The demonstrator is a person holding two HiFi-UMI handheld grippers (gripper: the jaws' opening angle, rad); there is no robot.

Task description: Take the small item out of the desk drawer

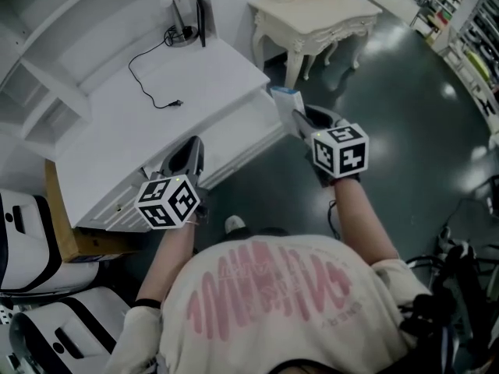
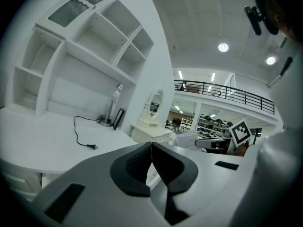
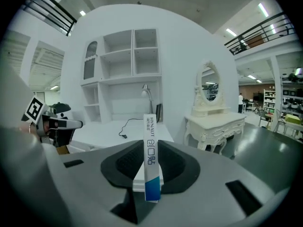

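Observation:
My right gripper (image 3: 150,162) is shut on a small white box with a blue end (image 3: 151,157), which stands upright between the jaws. In the head view that box (image 1: 286,100) pokes out ahead of the right gripper (image 1: 300,119), just off the white desk's (image 1: 156,131) front right corner. My left gripper (image 1: 189,156) hovers over the desk's front edge above the drawer fronts (image 1: 117,209); in the left gripper view its jaws (image 2: 151,160) are shut with nothing between them. From here the drawer fronts look flush with the desk.
A desk lamp (image 1: 173,10), a dark frame (image 1: 202,20) and a black cord with plug (image 1: 156,84) lie on the desk. White shelving (image 1: 39,92) stands at its left. A cream dressing table (image 1: 316,18) stands beyond; black-and-white cases (image 1: 31,240) at lower left.

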